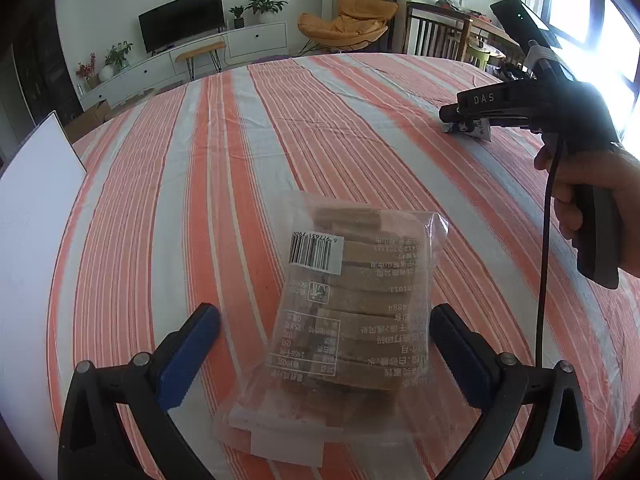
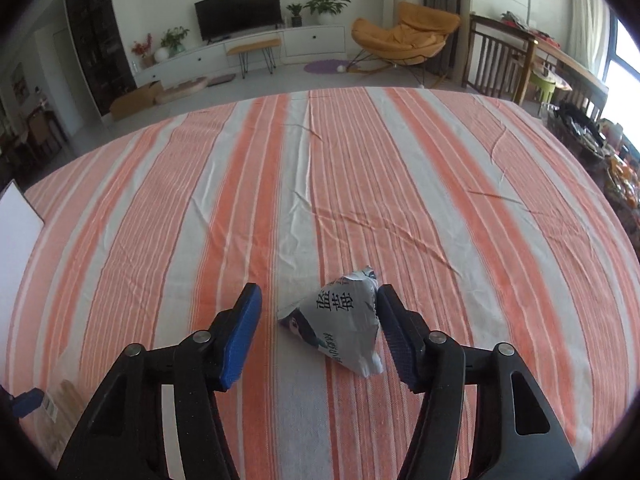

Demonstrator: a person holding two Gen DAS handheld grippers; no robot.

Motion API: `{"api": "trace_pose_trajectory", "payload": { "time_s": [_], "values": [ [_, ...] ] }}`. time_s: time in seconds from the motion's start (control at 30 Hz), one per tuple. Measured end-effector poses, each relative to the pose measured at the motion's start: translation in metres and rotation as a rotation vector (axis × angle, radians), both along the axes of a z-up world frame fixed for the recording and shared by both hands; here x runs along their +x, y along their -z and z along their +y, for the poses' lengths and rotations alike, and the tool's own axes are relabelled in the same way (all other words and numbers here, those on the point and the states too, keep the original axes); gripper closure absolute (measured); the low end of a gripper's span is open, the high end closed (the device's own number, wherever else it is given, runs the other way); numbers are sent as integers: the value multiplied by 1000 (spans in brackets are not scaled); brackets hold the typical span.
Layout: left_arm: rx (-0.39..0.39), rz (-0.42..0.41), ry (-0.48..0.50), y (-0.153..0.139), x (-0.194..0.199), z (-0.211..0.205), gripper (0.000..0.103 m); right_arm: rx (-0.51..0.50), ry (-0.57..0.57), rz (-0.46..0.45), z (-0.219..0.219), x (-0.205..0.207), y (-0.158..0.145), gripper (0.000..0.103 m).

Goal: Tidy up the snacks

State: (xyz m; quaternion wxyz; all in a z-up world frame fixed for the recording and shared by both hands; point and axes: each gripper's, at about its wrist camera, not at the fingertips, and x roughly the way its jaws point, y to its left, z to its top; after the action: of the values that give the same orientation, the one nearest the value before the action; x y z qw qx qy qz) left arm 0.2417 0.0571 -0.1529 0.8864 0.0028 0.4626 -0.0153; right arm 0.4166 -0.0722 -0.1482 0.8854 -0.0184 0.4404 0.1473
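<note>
The striped tablecloth [image 1: 360, 120] is loose and wrinkled, so low fingers can drag it. Your left gripper [image 1: 324, 344] stands wide open around the clear cracker bag [image 1: 352, 300], holding nothing; the slippery film may slide out if you close only on its edge. Your right gripper [image 2: 318, 328] is also open and empty, with the small white pouch [image 2: 340, 324] touching its right finger; closing may push it away.

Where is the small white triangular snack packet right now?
In the right wrist view, the triangular snack packet lies on the striped tablecloth between the open fingers of the right gripper, nearer its right finger.
</note>
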Motion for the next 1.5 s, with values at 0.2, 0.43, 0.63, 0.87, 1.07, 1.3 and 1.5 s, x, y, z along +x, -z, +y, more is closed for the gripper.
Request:
{"api": "trace_pose_trajectory", "payload": {
  "time_s": [0.2, 0.43, 0.63, 0.87, 1.07, 1.3, 1.5],
  "values": [
    [0, 0, -1, -1, 0, -1, 0, 90, 38, 25, -24, -29, 0, 71],
    [0, 0, 0, 0, 0, -1, 0, 148, 61, 84, -51, -134, -8, 71],
    [1, 0, -1, -2, 0, -1, 0, 104, 110, 42, -47, -210, 0, 69],
    [2, 0, -2, -2, 0, -1, 0, 23, 91, -30, -28, -222, 1, 42],
    [2, 0, -3, -2, 0, -2, 0, -61, 57, -32, -13, -224, 5, 21],
    [2, 0, -2, -1, 0, -1, 0, 88, 92, -16, -36, -222, 2, 21],
    [5, 7, 3, 0, 0, -2, 0, 134, 159, -14, -45, -223, 0, 21]
  ]
}}
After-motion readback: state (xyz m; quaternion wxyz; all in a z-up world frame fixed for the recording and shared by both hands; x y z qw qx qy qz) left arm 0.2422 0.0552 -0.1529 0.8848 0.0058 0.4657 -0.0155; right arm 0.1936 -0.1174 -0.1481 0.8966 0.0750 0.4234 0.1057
